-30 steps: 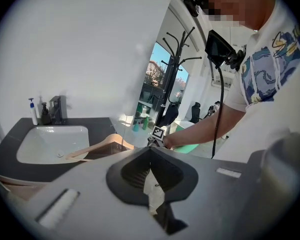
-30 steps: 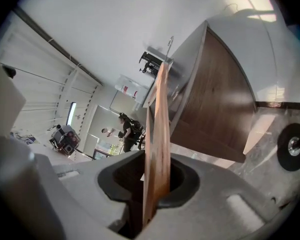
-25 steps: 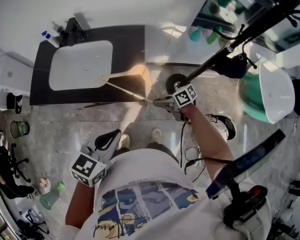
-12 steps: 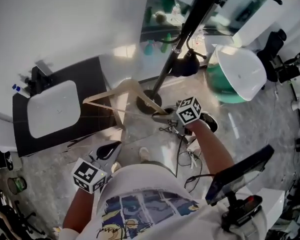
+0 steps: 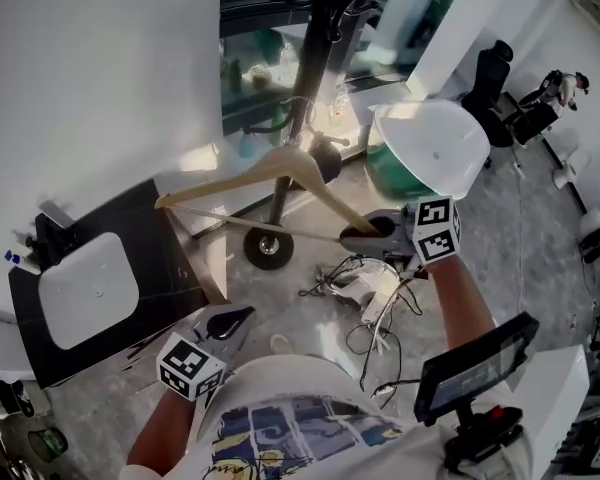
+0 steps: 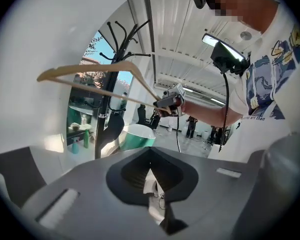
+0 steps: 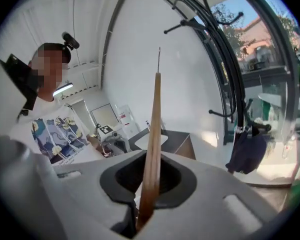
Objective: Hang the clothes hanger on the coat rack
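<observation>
Not yet hung: pale wooden clothes hanger held aloft just beside black metal coat rack, hooking over a branch left to do. Clamped at one end by right hand-held gripper, long axis roughly level, pointing leftward. Left hand-held gripper closed, empty, low.

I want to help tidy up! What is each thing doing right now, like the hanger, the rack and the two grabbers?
hanger: held up in the air, not on the rack yet.
coat rack: upright, a dark bag hangs on it.
right gripper: shut on the hanger's end.
left gripper: shut, empty, held low.
</observation>
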